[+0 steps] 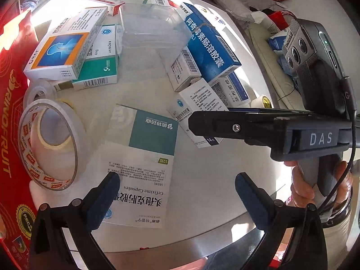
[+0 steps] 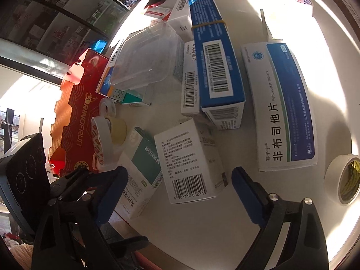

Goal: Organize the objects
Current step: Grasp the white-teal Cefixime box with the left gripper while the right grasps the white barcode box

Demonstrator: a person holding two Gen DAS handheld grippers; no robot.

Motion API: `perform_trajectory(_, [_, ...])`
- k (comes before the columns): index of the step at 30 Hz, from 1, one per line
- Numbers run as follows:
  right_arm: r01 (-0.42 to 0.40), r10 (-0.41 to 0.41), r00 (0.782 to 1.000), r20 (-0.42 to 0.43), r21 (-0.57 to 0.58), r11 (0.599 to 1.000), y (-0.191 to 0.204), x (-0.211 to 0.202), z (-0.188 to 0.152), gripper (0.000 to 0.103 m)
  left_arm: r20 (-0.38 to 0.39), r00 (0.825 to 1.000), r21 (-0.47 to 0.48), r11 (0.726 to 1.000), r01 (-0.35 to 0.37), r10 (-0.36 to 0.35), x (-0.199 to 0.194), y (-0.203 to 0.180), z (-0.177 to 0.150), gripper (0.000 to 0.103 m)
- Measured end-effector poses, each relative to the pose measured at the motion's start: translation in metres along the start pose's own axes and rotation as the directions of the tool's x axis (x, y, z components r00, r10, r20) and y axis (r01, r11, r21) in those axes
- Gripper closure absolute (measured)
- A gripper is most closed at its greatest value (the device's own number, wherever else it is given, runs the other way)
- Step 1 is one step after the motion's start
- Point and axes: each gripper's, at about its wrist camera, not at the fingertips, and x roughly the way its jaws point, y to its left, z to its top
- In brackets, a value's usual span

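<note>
Several medicine boxes lie scattered on a white table (image 1: 209, 202) around a clear plastic container (image 1: 153, 29) (image 2: 146, 56). My left gripper (image 1: 177, 177) is open, hovering over a white and teal Cefixime box (image 1: 144, 157) (image 2: 144, 168) that lies flat; its fingers do not touch the box. My right gripper (image 2: 180, 173) is open and straddles a small white box with a barcode (image 2: 189, 164) (image 1: 198, 110), with its pads apart from the box's sides. In the left wrist view the right gripper's finger (image 1: 202, 121) hangs over that box, and a hand (image 1: 301, 186) holds the handle.
A banded long blue box (image 1: 209, 45) (image 2: 216, 51) lies on other boxes. Beside it sits a Febuxostat box (image 2: 281, 108). Tape rolls (image 1: 49, 144) (image 2: 101, 139) stand by a red carton (image 1: 11, 112) (image 2: 76, 117). Another roll (image 2: 344, 180) sits near the table's right edge.
</note>
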Motion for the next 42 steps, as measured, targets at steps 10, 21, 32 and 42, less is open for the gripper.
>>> perform_trajectory(10, [-0.009,0.002,0.995,-0.097,-0.073,0.997,0.018,0.021,0.002,0.017,-0.009,0.977,0.112,0.971,-0.212,0.214,0.013,-0.014,0.005,0.0])
perform_trajectory(21, [0.103,-0.107,0.99,-0.09,-0.05,0.993,0.018,0.023,0.007,0.046,-0.061,0.988,0.044,0.989,-0.14,0.143,0.012,-0.019,0.003,0.0])
perform_trajectory(32, [-0.014,0.013,1.0,0.011,0.059,0.998,-0.013,-0.009,-0.015,0.052,-0.03,0.997,-0.013,0.997,-0.07,0.069,-0.003,-0.021,0.0,0.006])
perform_trajectory(42, [-0.088,0.077,0.987,0.139,0.071,0.994,-0.012,-0.036,-0.039,0.055,0.07,0.995,0.092,0.993,-0.075,0.069,0.018,-0.019,0.001,0.041])
